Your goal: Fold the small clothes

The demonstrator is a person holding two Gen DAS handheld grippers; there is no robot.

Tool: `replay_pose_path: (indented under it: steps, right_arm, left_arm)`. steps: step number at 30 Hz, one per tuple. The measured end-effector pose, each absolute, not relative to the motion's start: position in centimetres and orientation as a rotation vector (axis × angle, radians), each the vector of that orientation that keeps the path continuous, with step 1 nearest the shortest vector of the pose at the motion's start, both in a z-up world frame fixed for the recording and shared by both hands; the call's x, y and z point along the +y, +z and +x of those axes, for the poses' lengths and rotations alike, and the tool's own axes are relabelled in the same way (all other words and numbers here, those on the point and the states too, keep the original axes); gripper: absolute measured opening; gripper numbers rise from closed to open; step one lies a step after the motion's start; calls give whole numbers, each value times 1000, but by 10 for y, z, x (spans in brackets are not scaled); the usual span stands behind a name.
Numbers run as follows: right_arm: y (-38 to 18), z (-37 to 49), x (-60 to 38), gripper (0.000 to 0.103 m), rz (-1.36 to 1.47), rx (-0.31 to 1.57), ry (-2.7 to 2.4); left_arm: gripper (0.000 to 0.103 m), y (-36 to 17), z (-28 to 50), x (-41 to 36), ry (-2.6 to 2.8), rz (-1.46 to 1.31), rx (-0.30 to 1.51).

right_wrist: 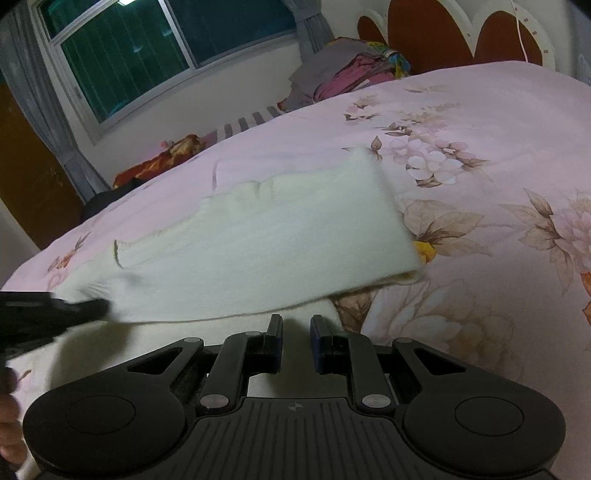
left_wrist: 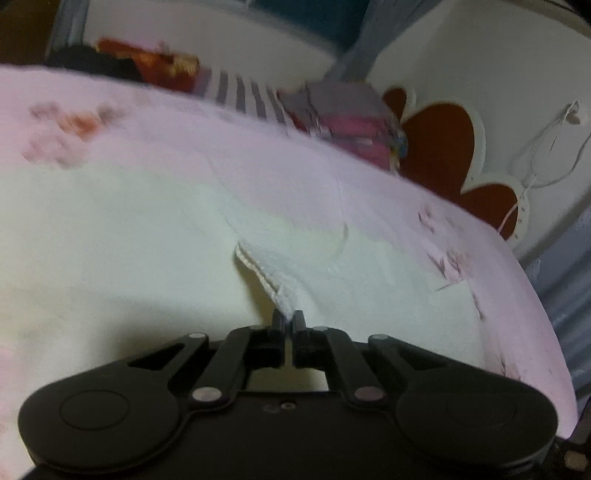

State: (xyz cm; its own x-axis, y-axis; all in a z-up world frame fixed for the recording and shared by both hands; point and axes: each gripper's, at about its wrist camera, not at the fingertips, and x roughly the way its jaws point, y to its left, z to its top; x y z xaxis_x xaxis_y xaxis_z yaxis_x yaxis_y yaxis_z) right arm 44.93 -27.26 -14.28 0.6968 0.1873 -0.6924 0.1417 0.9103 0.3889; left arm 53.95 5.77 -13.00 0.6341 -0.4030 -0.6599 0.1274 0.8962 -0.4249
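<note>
A bed with a pink flowered bedspread (right_wrist: 480, 110) is filling the room, with a window (right_wrist: 147, 48) sitting beyond its far left side and a red and white headboard (right_wrist: 436, 29) rising at the far right. A heap of folded clothes (right_wrist: 343, 74) is resting at the far edge near the headboard, and a red and orange cloth (right_wrist: 162, 158) is lying further left along that edge.

The cream garment (right_wrist: 258, 243) is lying in the middle of the bedspread, one layer already doubled over another. The left tongs (left_wrist: 289, 320) are pinching a stitched hem corner of it, their jaws pressed together on the fabric, and are holding that corner slightly raised at the near left of the garment. In the right wrist view they are showing as a dark blur at the left edge (right_wrist: 55, 314). The right tongs (right_wrist: 296, 326) are hovering over the garment's near edge with their jaws standing apart and gripping nothing.
</note>
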Motion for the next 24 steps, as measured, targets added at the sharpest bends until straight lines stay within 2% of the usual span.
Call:
replay_pose_path:
  steps: [8, 24]
  right_arm:
    - [-149, 460, -276, 17, 428, 805, 33]
    - [-150, 466, -278, 17, 386, 812, 34]
  left_arm:
    - [3, -123, 527, 110, -237, -324, 810]
    - [3, -132, 511, 139, -159, -364, 802]
